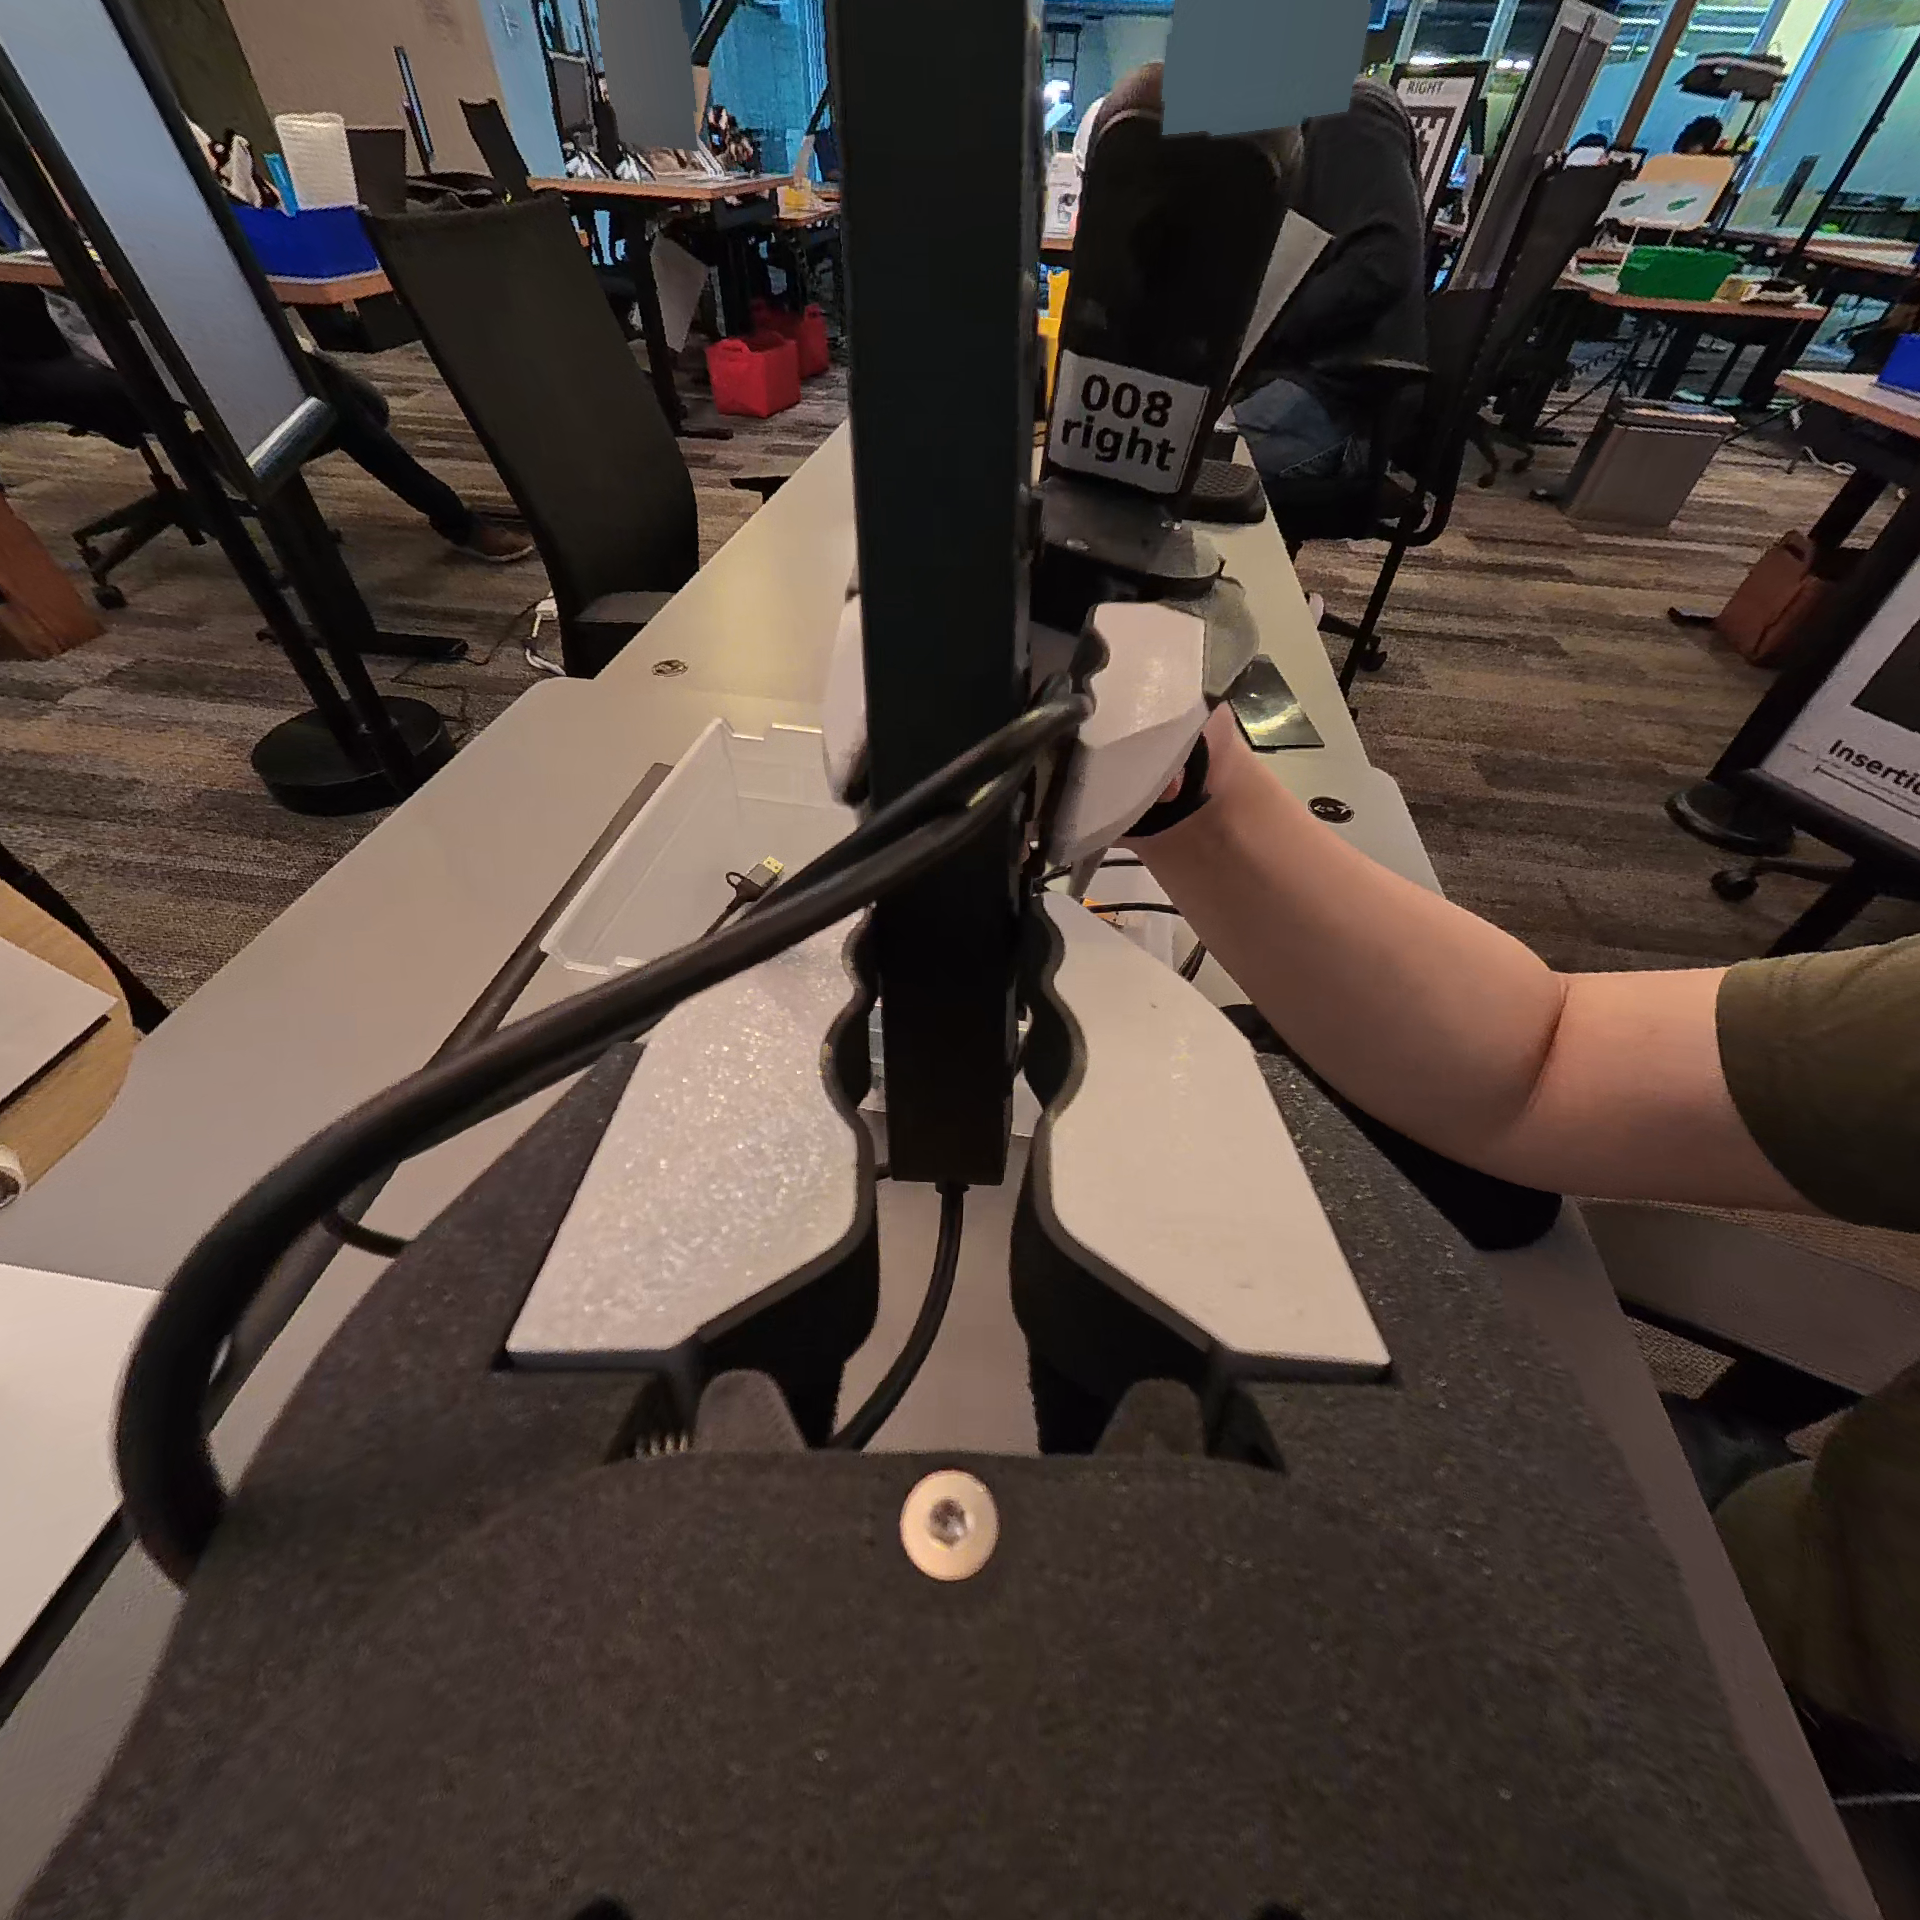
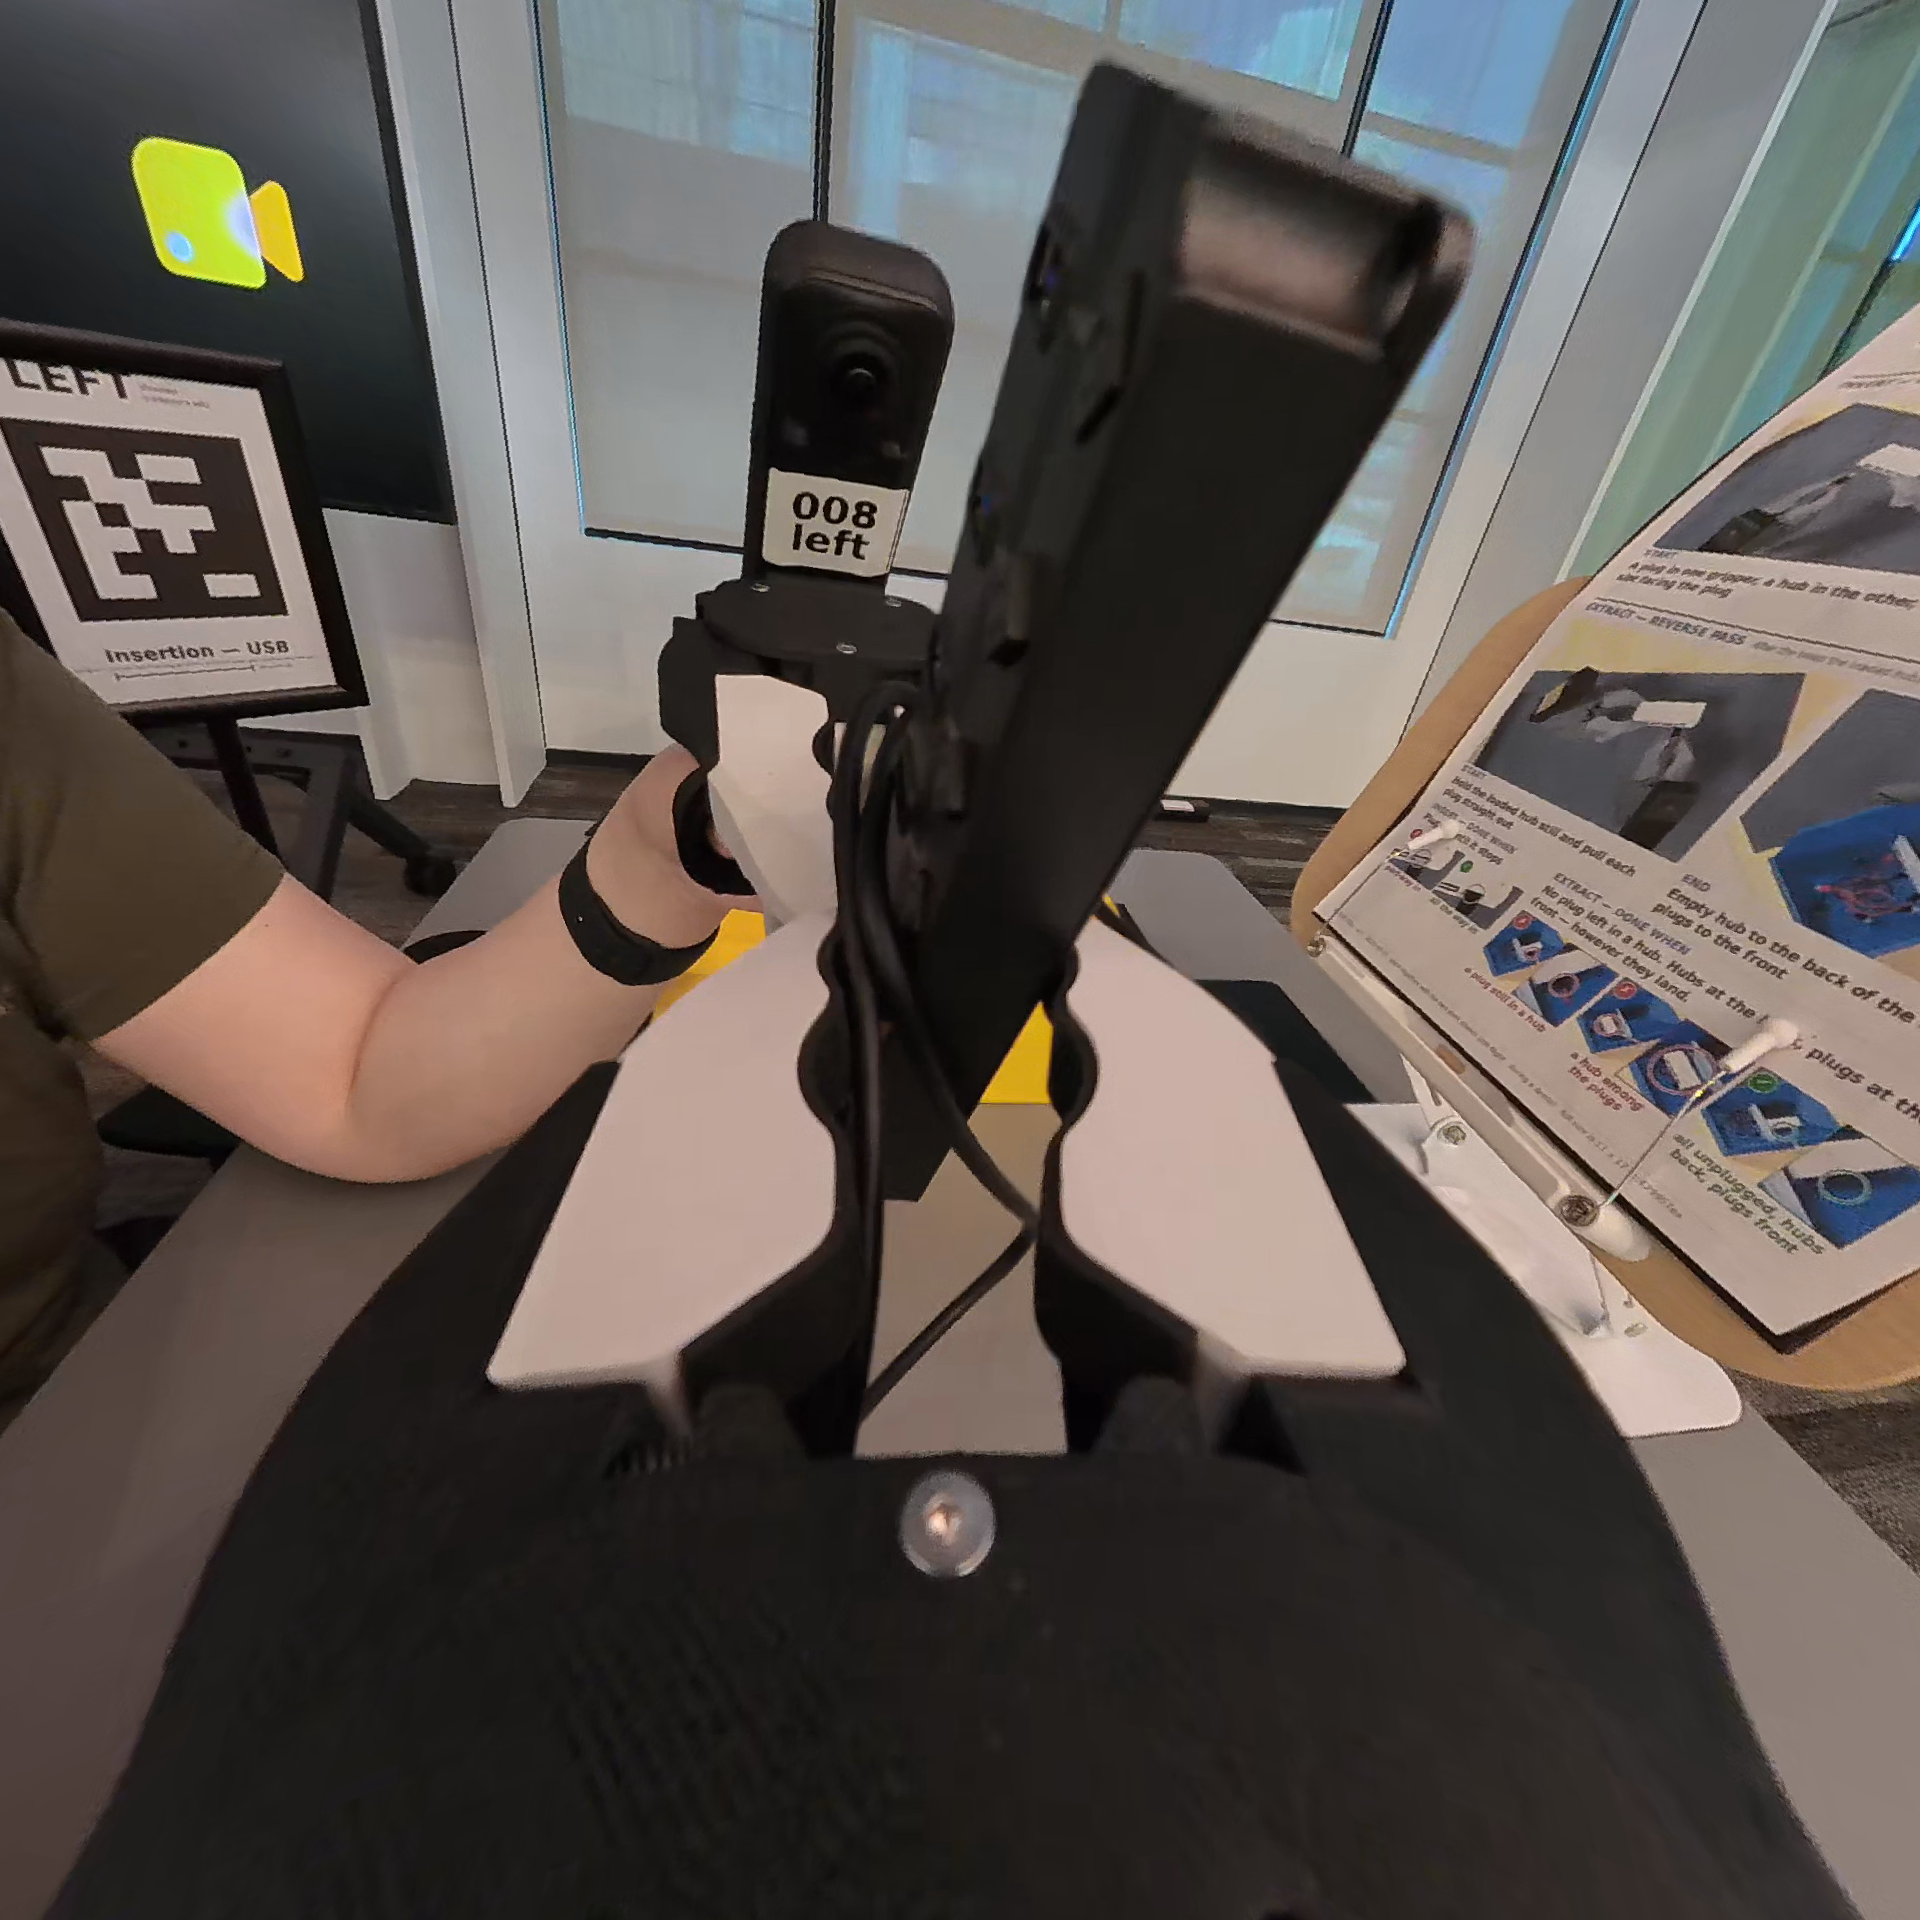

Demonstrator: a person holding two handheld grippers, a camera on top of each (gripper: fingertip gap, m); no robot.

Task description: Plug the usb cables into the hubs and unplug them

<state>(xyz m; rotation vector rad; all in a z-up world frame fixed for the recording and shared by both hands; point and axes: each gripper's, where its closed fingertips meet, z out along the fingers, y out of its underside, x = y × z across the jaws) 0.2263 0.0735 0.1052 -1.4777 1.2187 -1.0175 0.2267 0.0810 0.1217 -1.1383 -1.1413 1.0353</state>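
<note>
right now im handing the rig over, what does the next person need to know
Left claw: shut on the lower end of the long black usb hub, held upright.
Right claw: straddles the hub and the black cables; its grip is unclear.
Cables seem plugged into the hub's side; how many is hidden.
A loose black cable with a gold plug lies in the clear plastic bin.
Left: pull the remaining plugs, or plug in the loose one.
</note>
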